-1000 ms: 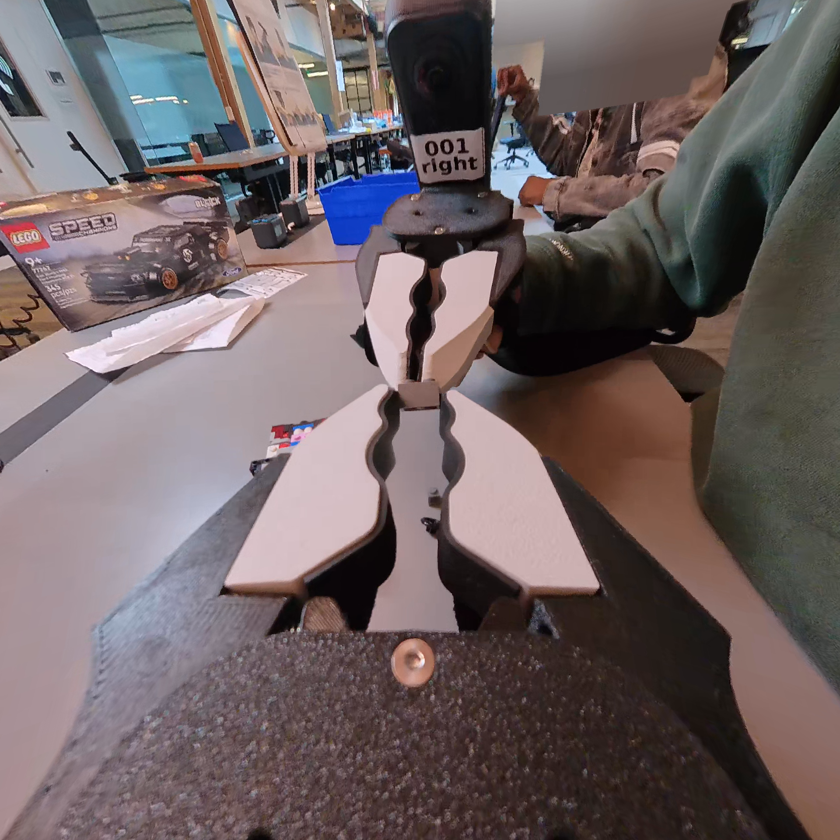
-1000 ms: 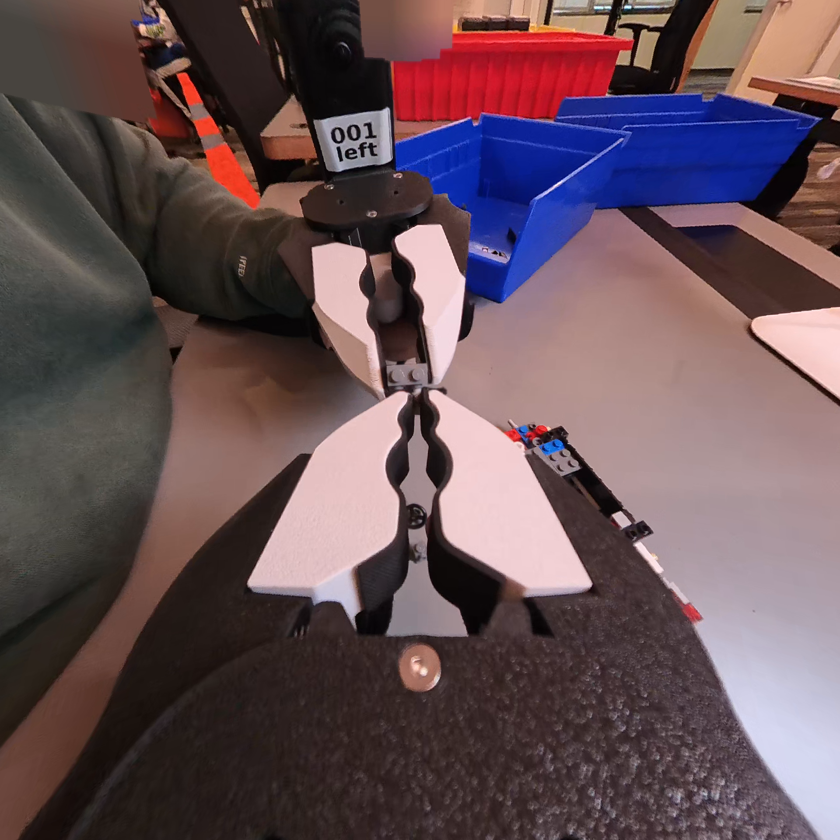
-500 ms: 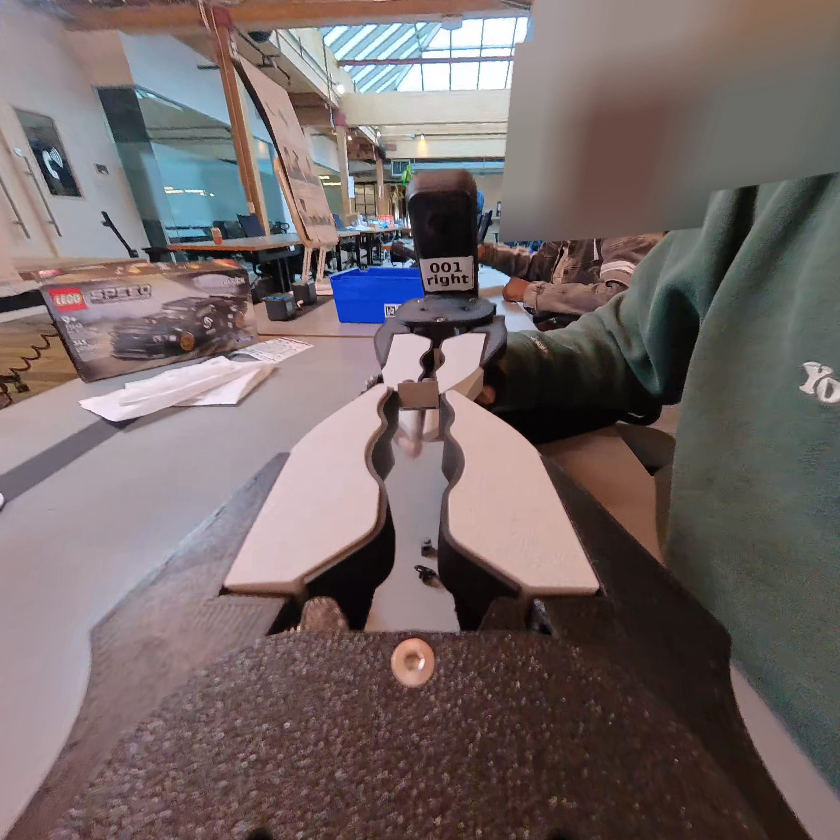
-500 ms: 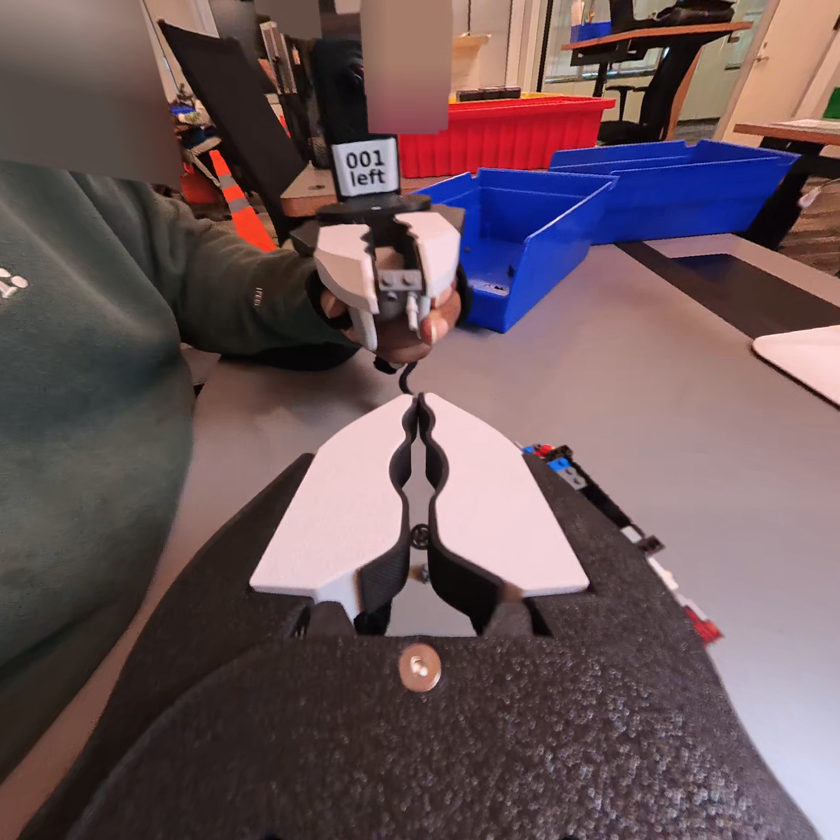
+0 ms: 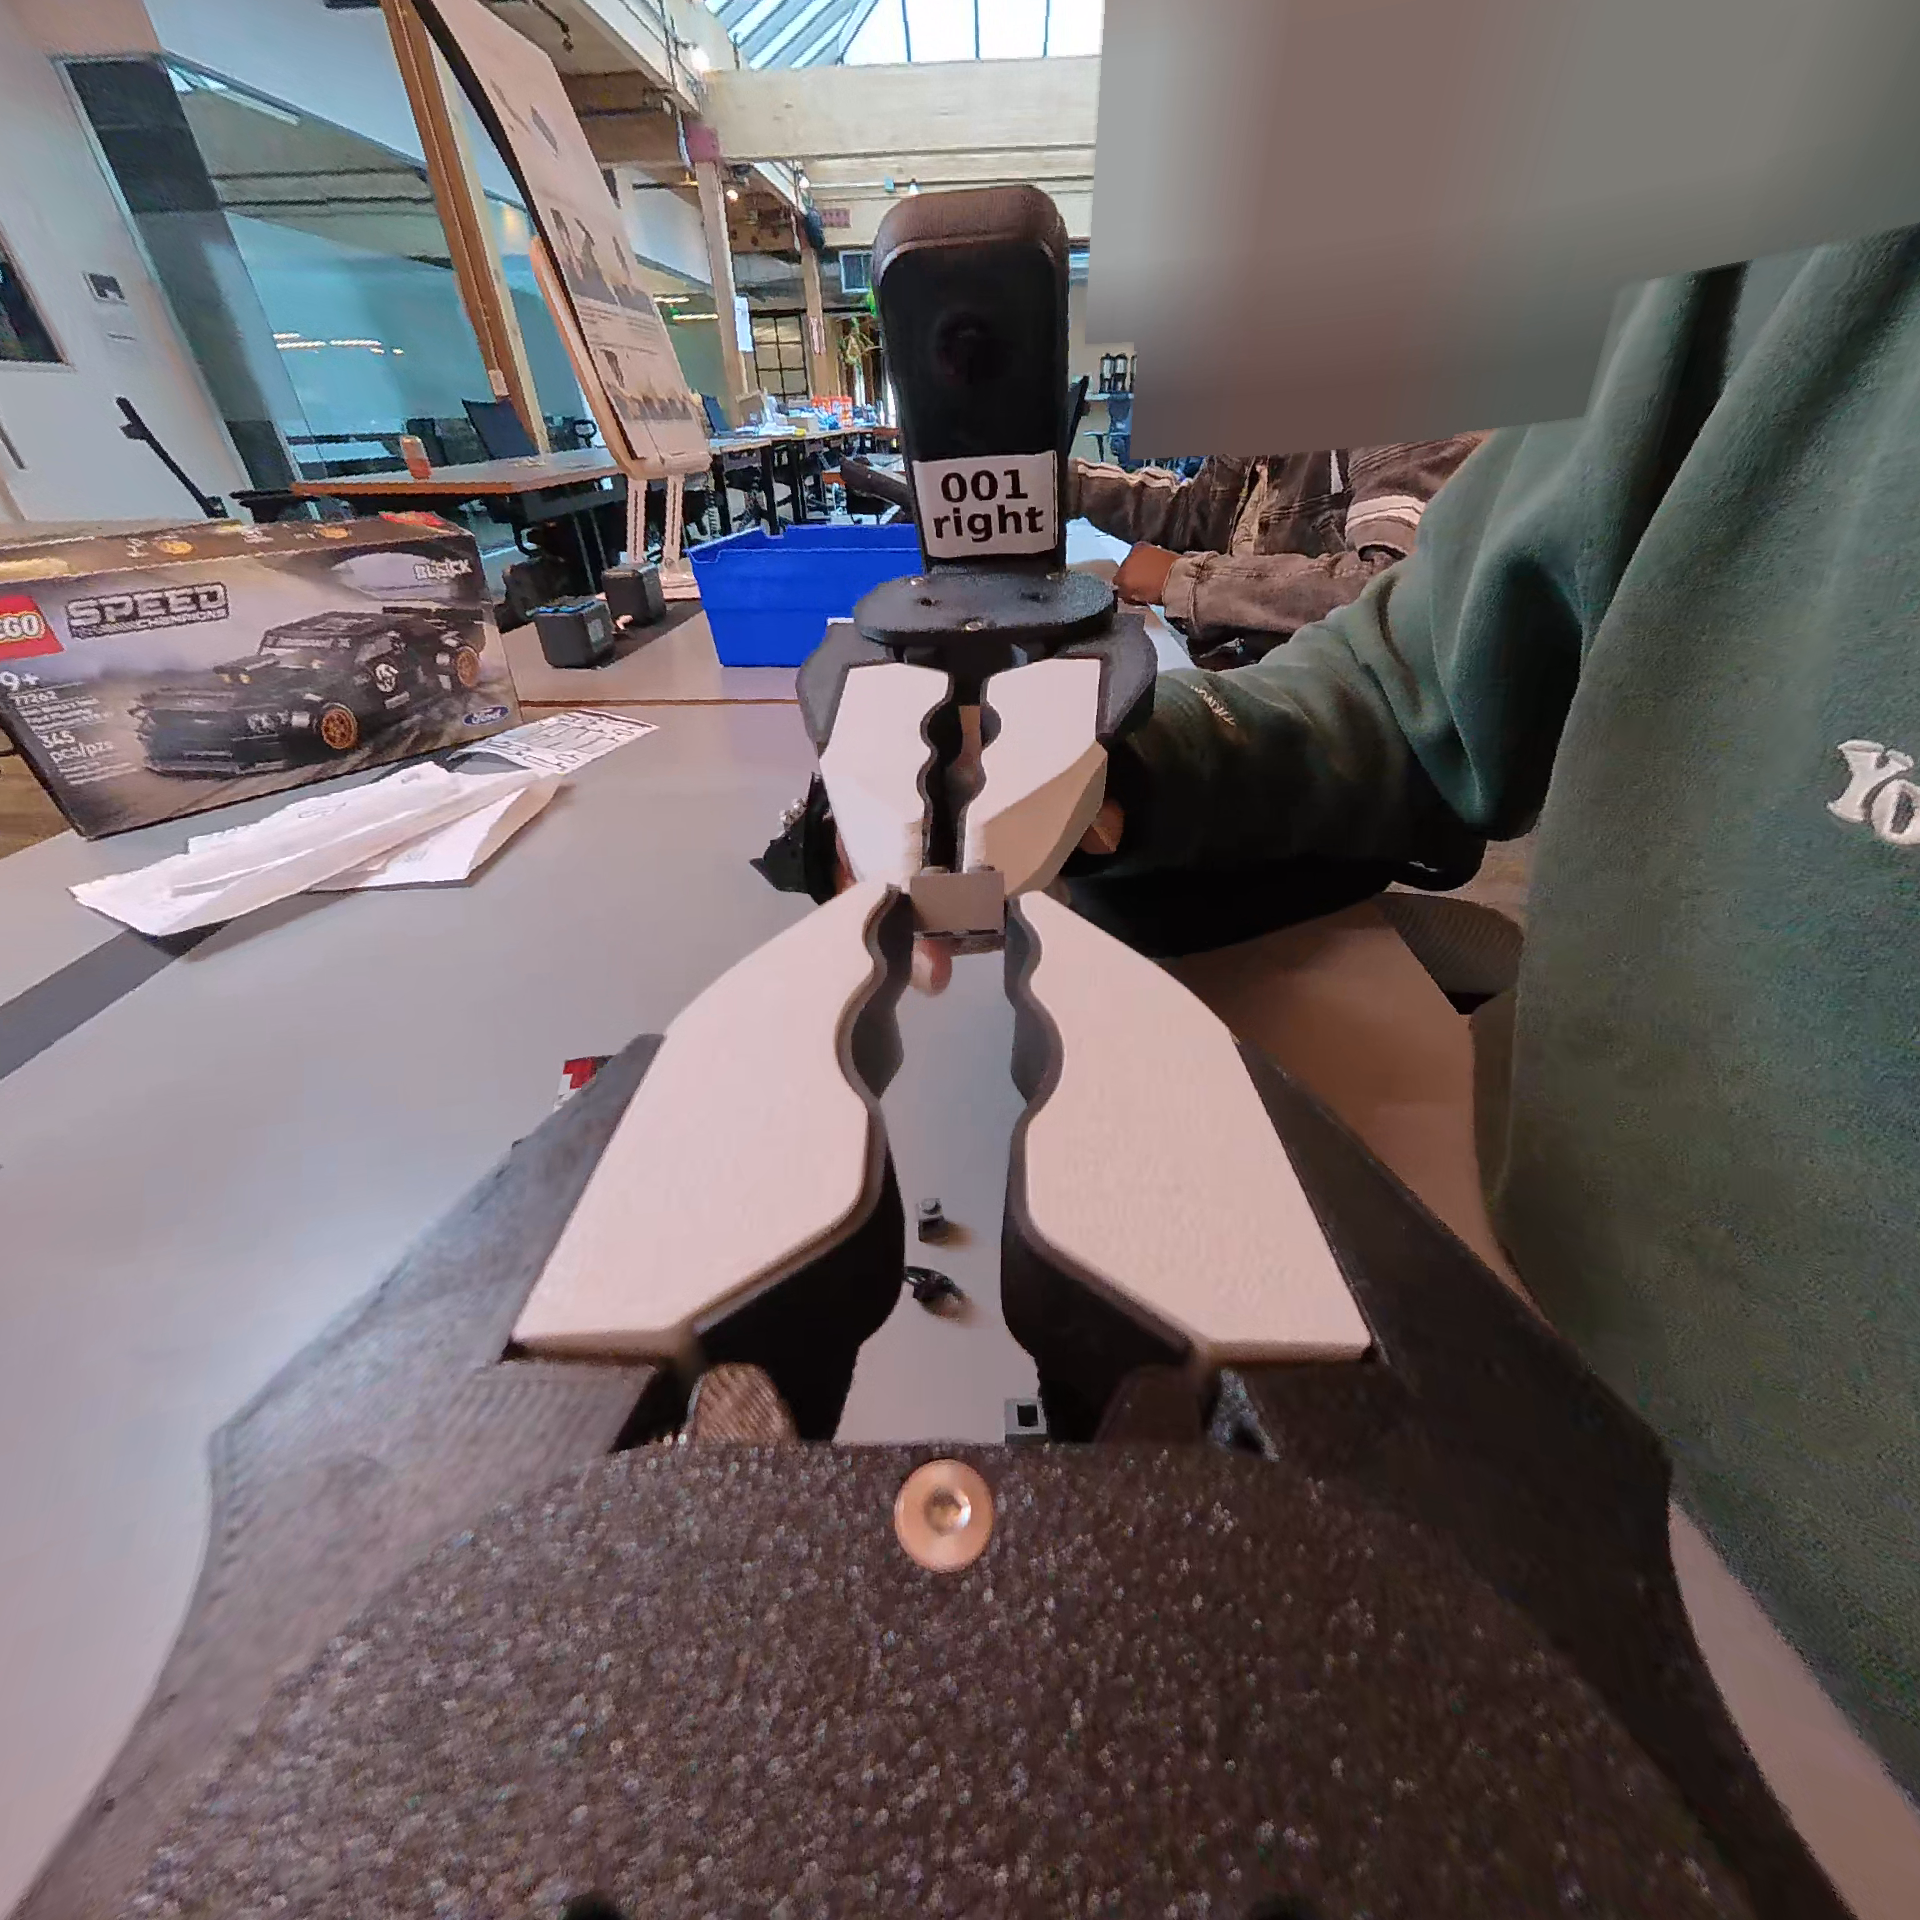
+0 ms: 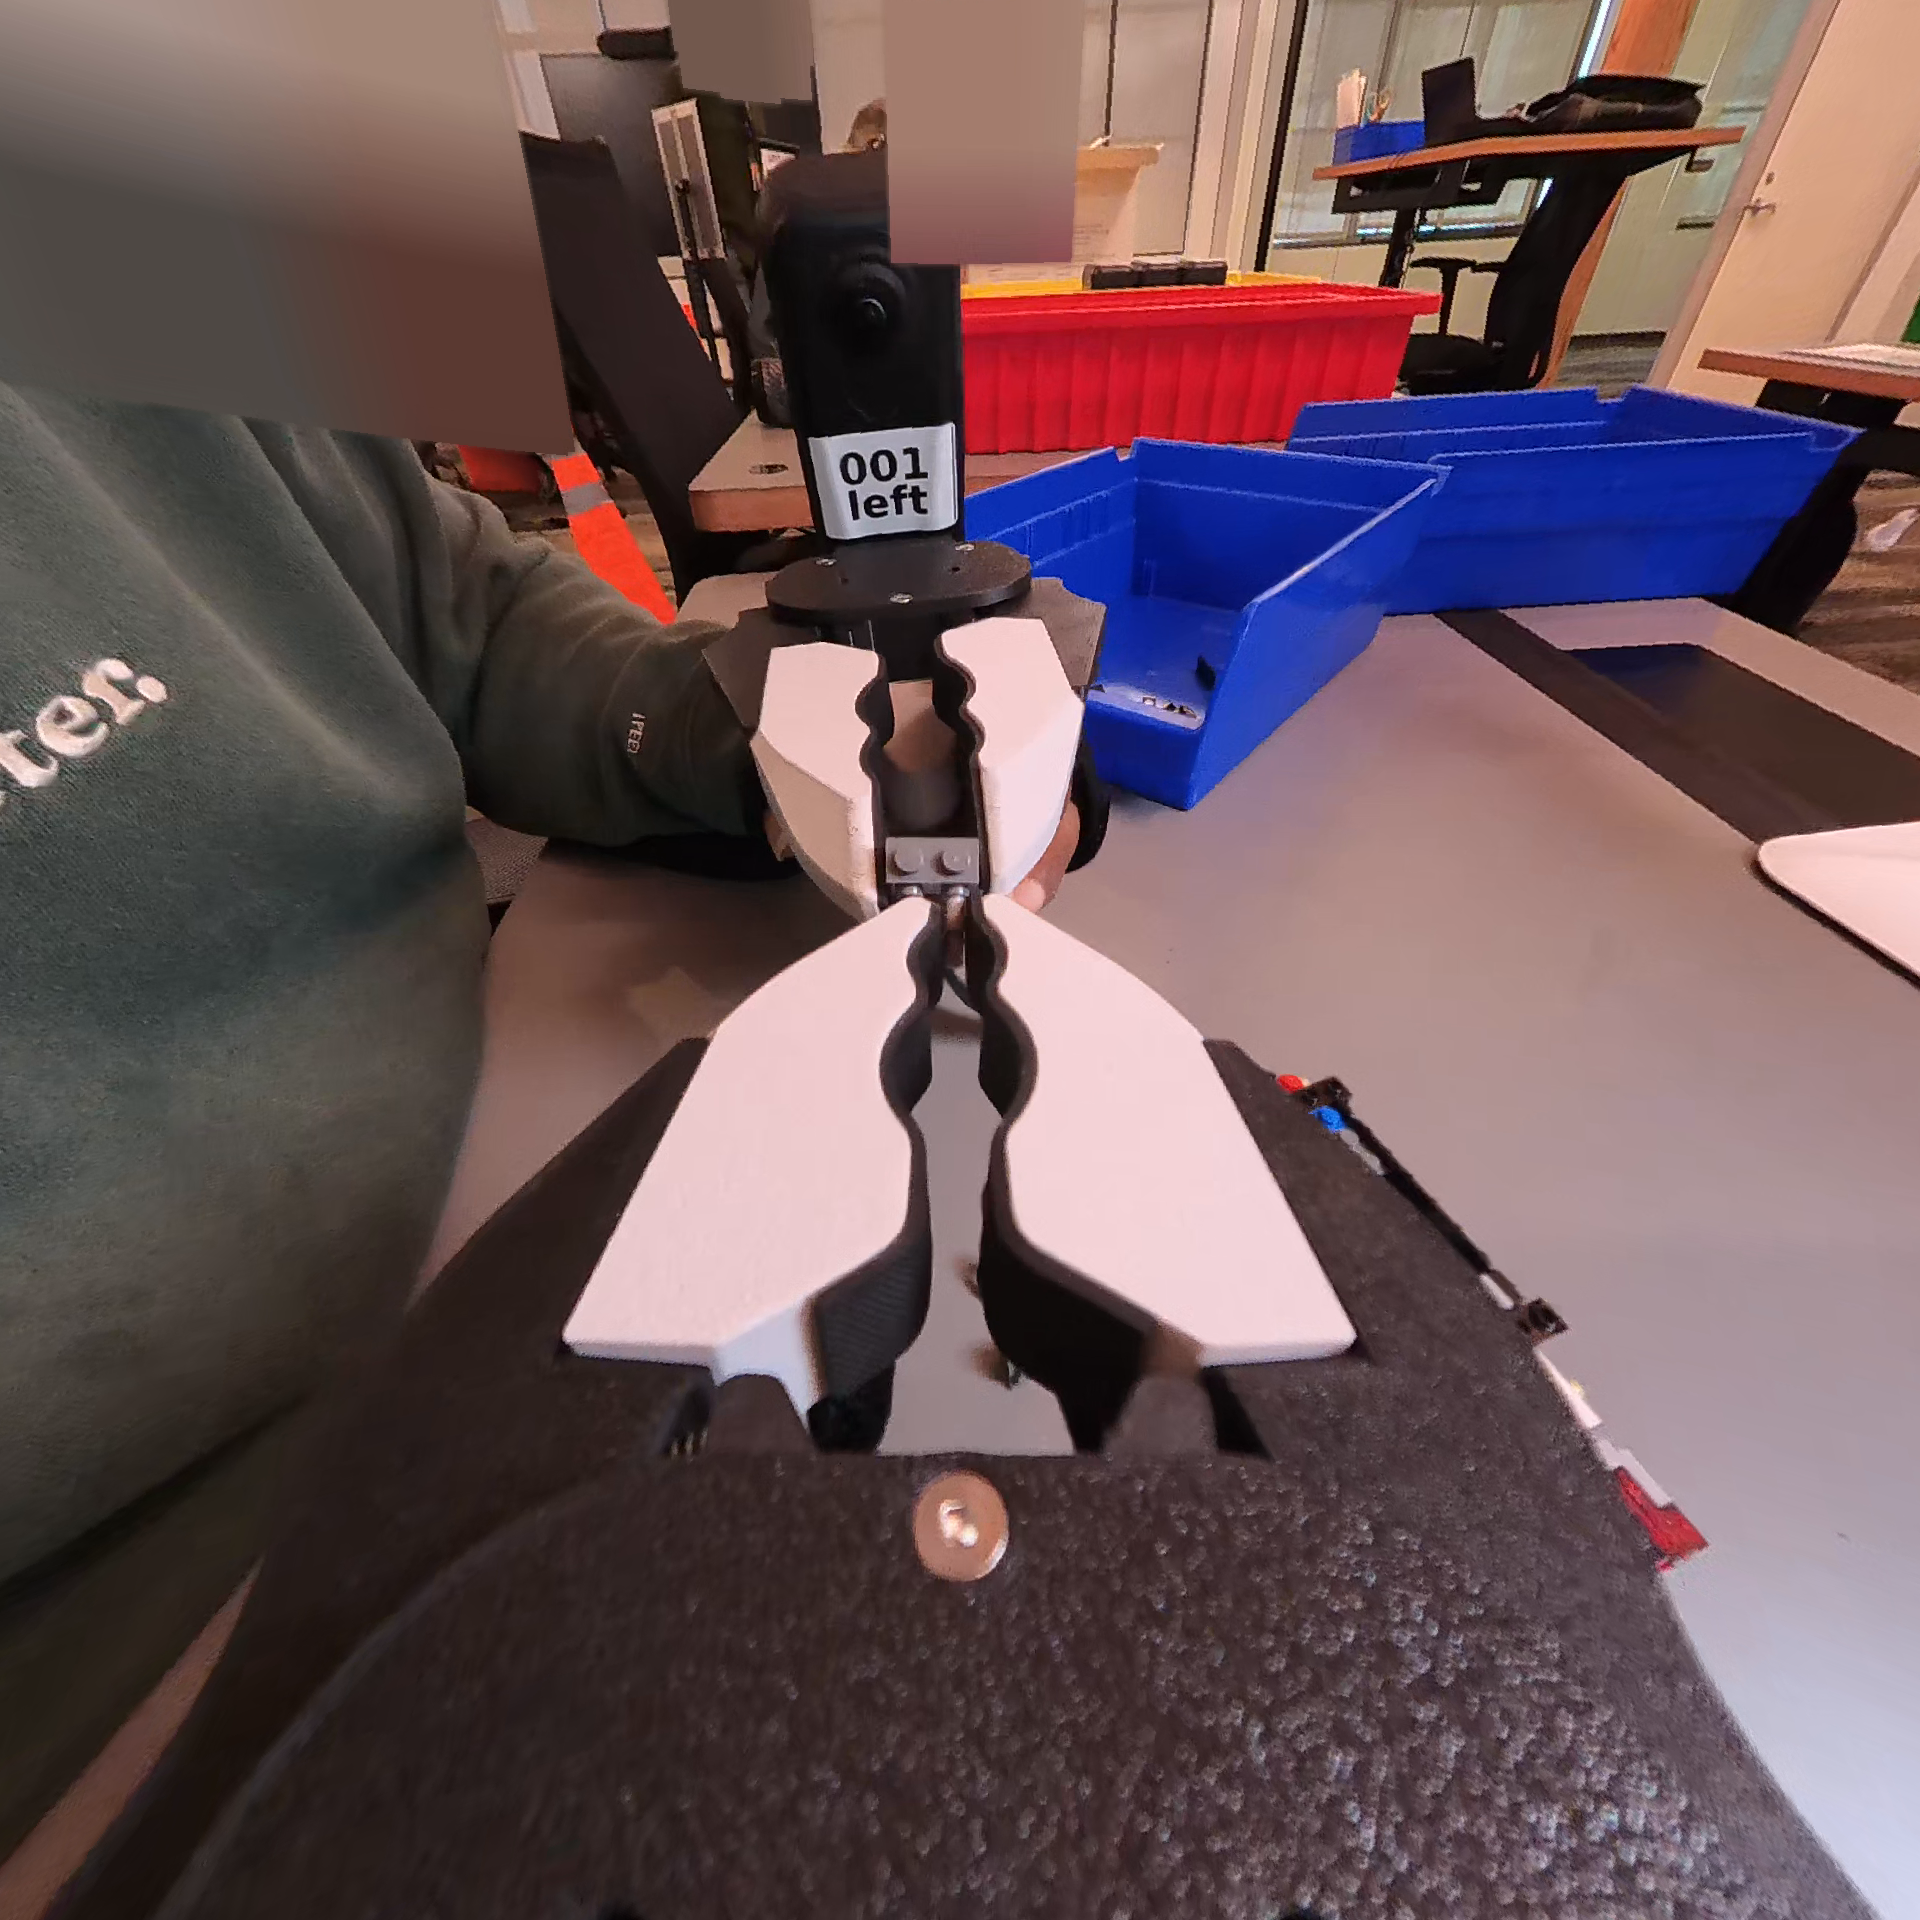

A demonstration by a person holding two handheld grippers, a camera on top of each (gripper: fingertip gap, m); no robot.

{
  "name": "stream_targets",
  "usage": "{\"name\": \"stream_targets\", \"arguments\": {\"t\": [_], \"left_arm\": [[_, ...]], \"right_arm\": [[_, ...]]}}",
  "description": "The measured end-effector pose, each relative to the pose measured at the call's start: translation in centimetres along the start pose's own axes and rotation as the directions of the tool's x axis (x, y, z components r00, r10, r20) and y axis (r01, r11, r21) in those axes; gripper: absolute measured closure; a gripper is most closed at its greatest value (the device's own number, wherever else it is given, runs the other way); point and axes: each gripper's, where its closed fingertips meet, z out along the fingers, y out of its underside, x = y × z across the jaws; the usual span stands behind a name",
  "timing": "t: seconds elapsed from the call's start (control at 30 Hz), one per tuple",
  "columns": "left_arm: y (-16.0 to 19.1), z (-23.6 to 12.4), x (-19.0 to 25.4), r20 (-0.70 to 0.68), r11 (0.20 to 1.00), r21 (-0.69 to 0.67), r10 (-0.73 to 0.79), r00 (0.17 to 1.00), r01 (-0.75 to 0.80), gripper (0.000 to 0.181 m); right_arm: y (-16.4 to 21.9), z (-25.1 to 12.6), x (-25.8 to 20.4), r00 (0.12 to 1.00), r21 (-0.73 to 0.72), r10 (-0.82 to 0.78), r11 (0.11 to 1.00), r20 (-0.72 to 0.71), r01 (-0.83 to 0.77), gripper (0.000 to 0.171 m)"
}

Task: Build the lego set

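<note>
My left gripper point(image 5: 956, 912) is shut on a small grey two-stud brick point(image 5: 958, 900), held above the grey table. The brick also shows in the right wrist view point(image 6: 932, 860), studs facing the camera, between the left gripper's point(image 6: 932, 885) tips. My right gripper point(image 6: 948, 920) points straight at it, tip to tip, its jaws nearly closed on a small thin dark piece point(image 6: 954, 971) that is mostly hidden. In the left wrist view the right gripper point(image 5: 956, 871) touches the top edge of the brick. Green sleeves hold both grippers.
A partly built row of black, blue and red bricks point(image 6: 1351, 1132) lies on the table beside the right gripper. Tiny loose pieces point(image 5: 930, 1216) lie under the left gripper. The set's box point(image 5: 249, 665) and white paper bags point(image 5: 312, 842) are far left. Blue bins point(image 6: 1226, 623) stand behind. Both grippers' tips are close together, under 4 cm apart.
Half a second ago the grippers were apart and raised; they have come back together tip to tip, as they were a second ago. Both keep their grip.
</note>
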Motion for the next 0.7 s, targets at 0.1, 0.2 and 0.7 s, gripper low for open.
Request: {"name": "stream_targets", "arguments": {"t": [0.1, 0.2, 0.7], "left_arm": [[-0.2, -0.1, -0.2, 0.019, 1.0, 0.007, 0.0, 1.0, 0.0, 0.164], [0.0, 0.0, -0.3, 0.032, 1.0, 0.0, 0.007, 0.999, -0.007, 0.164], [-0.8, -2.4, -3.0, 0.115, 0.998, 0.045, -0.043, 0.992, 0.038, 0.164]], "right_arm": [[0.0, 0.1, 0.2, 1.0, -0.004, 0.002, 1.0, -0.006, -0.002, 0.167], [0.3, 0.1, 0.3, 1.0, -0.017, 0.004, 1.0, -0.002, -0.004, 0.167], [8.6, -1.8, 4.8, 0.986, -0.444, -0.076, 0.896, -0.146, 0.003, 0.167]]}}
